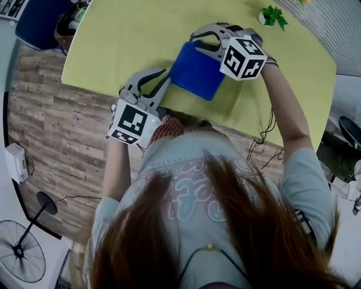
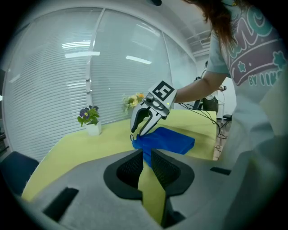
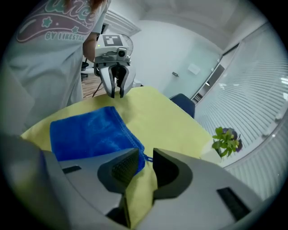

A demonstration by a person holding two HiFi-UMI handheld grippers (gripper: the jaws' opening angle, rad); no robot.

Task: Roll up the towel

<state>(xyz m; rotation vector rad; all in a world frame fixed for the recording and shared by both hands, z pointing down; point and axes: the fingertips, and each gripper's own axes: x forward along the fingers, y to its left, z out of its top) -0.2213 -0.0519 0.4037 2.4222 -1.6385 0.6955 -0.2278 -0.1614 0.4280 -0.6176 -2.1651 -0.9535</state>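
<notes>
A blue towel (image 1: 197, 70) lies folded and flat on the yellow-green table (image 1: 130, 39), near its front edge. My right gripper (image 1: 195, 41) is at the towel's far corner, and its jaws stand a little apart. In the right gripper view the towel (image 3: 85, 132) has its corner with the small loop at the tips of the right gripper (image 3: 146, 157), and no pad presses on it. My left gripper (image 1: 166, 75) is at the towel's near left edge, shut and holding nothing. In the left gripper view the towel (image 2: 171, 140) lies just beyond the left gripper (image 2: 146, 152).
A small potted plant (image 1: 273, 16) stands at the table's far right, beside the window blinds. A vase of yellow flowers (image 2: 132, 101) stands further along. A blue chair (image 1: 39, 22) is off the table's left end. Cables (image 1: 265, 135) hang over the right edge, and a fan (image 1: 22, 254) stands on the floor.
</notes>
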